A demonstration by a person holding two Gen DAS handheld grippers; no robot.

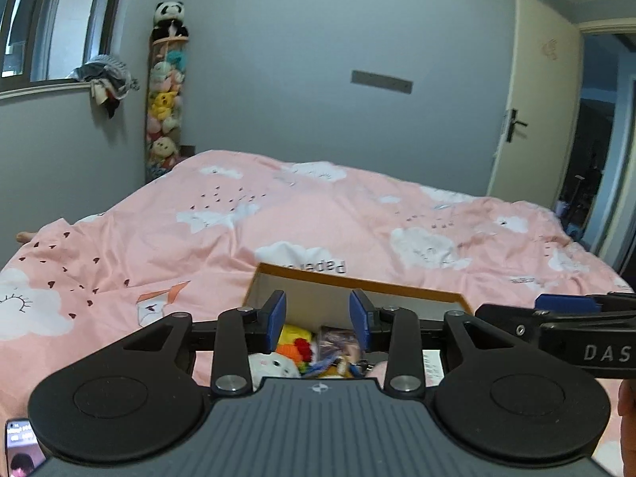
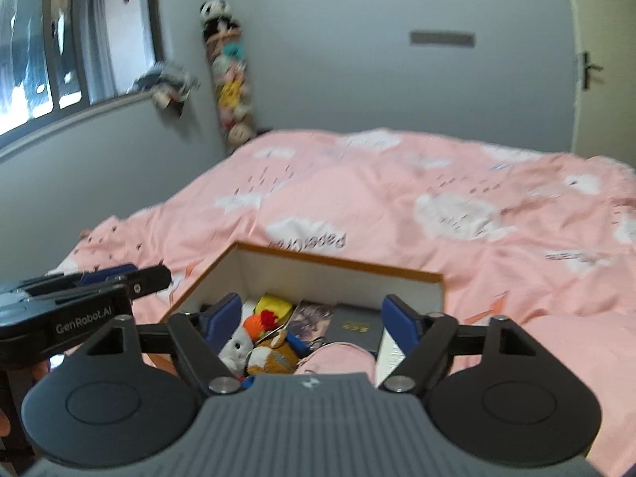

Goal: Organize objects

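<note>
An open cardboard box with an orange rim and white inside sits on the bed. It holds a white plush, an orange and yellow toy, a brown plush, a dark book and a pink pouch. My left gripper hovers over the box's near side, open with nothing between its blue pads. My right gripper is above the box too, open wide and empty. Each gripper also shows at the edge of the other's view.
A pink cloud-print duvet covers the bed. A tall tube of plush toys topped by a panda stands in the far corner. Clothes lie on the windowsill at left. An open door is at right. A phone lies at bottom left.
</note>
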